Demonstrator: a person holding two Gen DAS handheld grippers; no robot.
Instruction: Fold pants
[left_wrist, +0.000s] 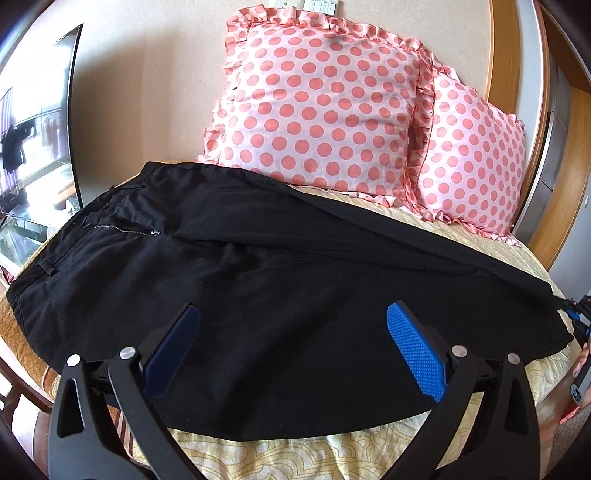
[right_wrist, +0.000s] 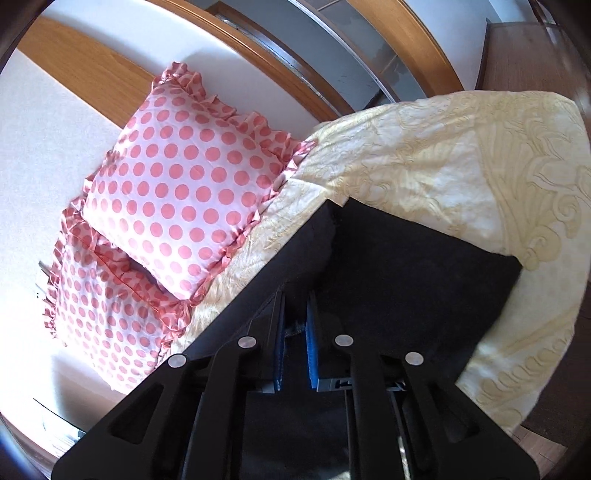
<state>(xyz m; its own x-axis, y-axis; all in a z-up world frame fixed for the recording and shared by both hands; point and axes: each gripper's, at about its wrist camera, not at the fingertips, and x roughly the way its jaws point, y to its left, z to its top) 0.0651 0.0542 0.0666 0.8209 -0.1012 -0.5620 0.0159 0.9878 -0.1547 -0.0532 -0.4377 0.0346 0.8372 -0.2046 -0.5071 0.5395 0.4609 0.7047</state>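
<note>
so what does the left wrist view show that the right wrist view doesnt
Only the left wrist view shows the pants' waistband with its zipper, the left gripper open above the fabric, and a window at the side.

Only the right wrist view shows the right gripper shut on the pants' hem end, seen close.

Both show the black pants, the polka-dot pillows and the yellow bedspread.

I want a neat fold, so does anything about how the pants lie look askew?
Yes: the pants lie skewed. The far leg slants across the bedspread toward the pillows rather than stacking on the near leg.
</note>
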